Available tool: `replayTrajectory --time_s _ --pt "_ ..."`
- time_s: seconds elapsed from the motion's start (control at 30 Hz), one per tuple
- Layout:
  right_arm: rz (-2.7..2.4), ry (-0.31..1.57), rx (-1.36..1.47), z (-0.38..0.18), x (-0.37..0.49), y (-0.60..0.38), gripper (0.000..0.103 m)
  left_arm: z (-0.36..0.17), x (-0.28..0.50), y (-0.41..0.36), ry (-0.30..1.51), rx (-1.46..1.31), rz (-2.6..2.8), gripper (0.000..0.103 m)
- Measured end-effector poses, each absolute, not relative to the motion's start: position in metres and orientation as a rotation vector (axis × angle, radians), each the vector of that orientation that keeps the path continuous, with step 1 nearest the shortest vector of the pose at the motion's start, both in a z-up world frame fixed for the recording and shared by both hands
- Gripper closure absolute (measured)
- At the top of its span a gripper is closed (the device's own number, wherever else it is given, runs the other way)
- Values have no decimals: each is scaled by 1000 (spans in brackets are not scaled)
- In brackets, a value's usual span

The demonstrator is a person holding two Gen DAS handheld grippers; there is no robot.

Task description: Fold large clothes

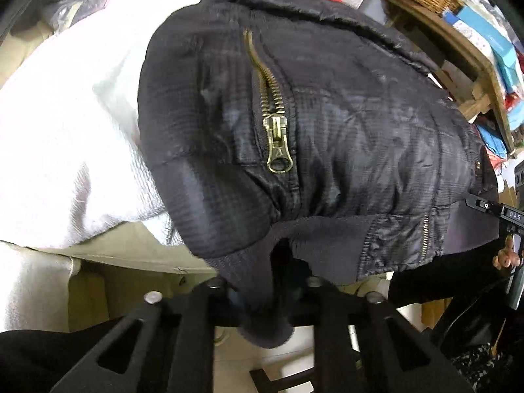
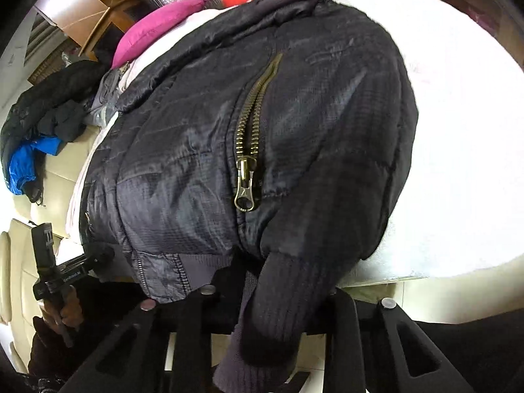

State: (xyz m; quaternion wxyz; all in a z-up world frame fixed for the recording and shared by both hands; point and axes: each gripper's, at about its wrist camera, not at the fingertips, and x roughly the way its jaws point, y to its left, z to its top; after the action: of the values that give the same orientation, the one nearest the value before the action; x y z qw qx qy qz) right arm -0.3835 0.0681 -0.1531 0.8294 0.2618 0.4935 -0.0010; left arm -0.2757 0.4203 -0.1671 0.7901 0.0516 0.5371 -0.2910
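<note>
Handling assessment: the jacket (image 1: 327,124) is judged soft, padded and moderately bulky, light for its volume. The glossy quilted shell looks slippery, so a pinch on it may creep; the ribbed knit hem and cuffs offer more friction and are the better hold. The metal zipper (image 1: 278,144) is the only stiff part and will resist a crease running across it.

Position: the jacket lies front-up on a white cover (image 1: 72,104) spread over the table, collar at the far side, hem overhanging the near edge toward both tools.

Left gripper (image 1: 262,308): fingers narrow, closed on the ribbed hem where it hangs off the edge. Right gripper (image 2: 275,314): fingers narrow, holding a ribbed cuff (image 2: 281,298) and the hem beneath it.

Appearance: black, faintly checked quilting with sheen and wrinkles; brass-coloured zipper with a large pull, partly undone near the collar; 1 small side zip (image 1: 424,239) near the hem; dark knit trim.

Surroundings: red and magenta cushions beyond the collar; other dark and blue garments (image 2: 36,137) heaped on a cream sofa.
</note>
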Motion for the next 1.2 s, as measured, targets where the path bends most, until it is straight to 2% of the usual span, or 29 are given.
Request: replayTrajectory --time_s 0.23,0.47,0.8,1.2 --pt "15 978 454 -106 -384 81 79 -121 -297 429 1058 124 -722 91" --pt "51 821 401 -43 -391 73 79 -49 -288 434 911 119 -790 91" --pt "21 622 443 18 -355 37 80 27 -215 434 743 22 -777 91" --pt "-14 506 431 70 -250 -4 80 69 -107 376 694 2 -699 91"
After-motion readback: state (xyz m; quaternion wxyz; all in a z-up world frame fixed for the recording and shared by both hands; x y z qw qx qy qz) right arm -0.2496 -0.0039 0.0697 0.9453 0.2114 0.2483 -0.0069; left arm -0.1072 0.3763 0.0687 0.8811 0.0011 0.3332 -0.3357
